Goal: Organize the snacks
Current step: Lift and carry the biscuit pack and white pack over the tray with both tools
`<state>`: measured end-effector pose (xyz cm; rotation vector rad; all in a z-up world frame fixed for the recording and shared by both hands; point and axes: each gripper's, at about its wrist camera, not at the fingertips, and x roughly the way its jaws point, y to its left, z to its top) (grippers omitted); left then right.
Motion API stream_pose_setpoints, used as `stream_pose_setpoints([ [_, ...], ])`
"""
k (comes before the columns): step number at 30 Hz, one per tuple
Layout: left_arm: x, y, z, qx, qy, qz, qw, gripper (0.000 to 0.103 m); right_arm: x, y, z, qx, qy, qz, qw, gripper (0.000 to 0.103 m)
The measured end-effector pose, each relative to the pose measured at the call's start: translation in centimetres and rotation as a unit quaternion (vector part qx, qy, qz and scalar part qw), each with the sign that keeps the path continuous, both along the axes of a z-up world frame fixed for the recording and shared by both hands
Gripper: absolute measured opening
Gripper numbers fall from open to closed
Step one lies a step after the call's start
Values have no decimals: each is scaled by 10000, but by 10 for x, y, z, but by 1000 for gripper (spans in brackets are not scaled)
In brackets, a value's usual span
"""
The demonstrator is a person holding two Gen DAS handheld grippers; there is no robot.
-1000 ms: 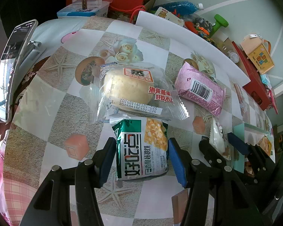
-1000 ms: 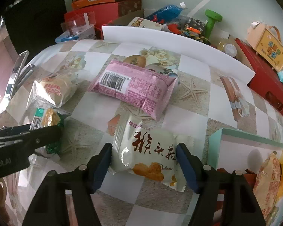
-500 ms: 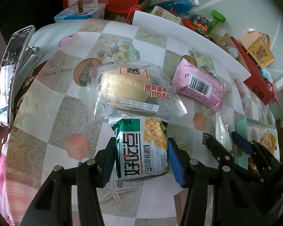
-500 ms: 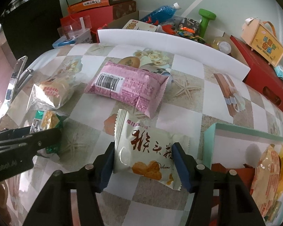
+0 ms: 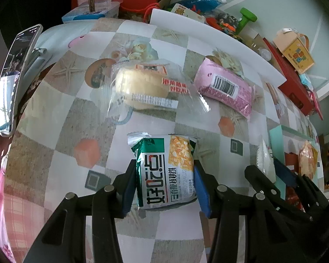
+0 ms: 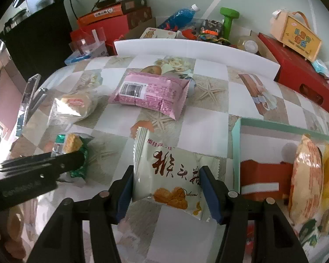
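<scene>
On the table [image 5: 54, 114], covered by a glossy checked oilcloth printed with starfish and roses, a phone [image 5: 13, 81] leans on a stand at 9 o'clock in the left wrist view. At 12 lies a round bun in clear crinkled film [image 5: 147, 87] with red Chinese print. The left hand-held gripper [image 5: 164, 182] has just been closing; its blue pads press both sides of a green and white foil cracker packet [image 5: 166, 171], clamped. A pink pillow pack [image 5: 226, 89] showing a barcode lies at 2 o'clock. The right hand-held gripper [image 6: 166, 188] is clamped on a cream sachet [image 6: 166, 171], saw-edged, with brown brush characters and the word "Delicious". Only the right wrist view shows, at 3 o'clock, the mint-green box [image 6: 236, 153] holding wrapped snacks.
</scene>
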<state>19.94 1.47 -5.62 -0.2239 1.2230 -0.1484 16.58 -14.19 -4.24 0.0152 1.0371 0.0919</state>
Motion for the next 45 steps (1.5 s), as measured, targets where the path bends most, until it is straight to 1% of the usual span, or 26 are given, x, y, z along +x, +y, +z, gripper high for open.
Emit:
stream_pose_setpoints([
  [9, -6, 1, 6, -77, -23, 22, 10000, 50, -24, -3, 17, 142, -166, -158, 9996, 61],
  [18, -19, 4, 34, -202, -372, -54, 9991, 50, -41, -4, 38, 259, -411, -192, 9986, 61],
  [27, -26, -9, 60, -258, -706, -190, 9970, 50, -48, -19, 54, 332, -613, -348, 9970, 62],
  [32, -31, -21, 68, -291, -841, -328, 9955, 50, -51, -32, 60, 410, -683, -486, 9956, 62],
  [37, -38, -42, 78, -327, -1023, -580, 9925, 50, -56, -53, 70, 470, -793, -732, 9930, 62],
  [41, -44, -60, 86, -375, -1147, -799, 9895, 50, -62, -76, 80, 426, -917, -1023, 9896, 62],
  [45, -53, -84, 90, -365, -1273, -1108, 9850, 50, -71, -108, 88, 389, -1001, -1435, 9838, 62],
])
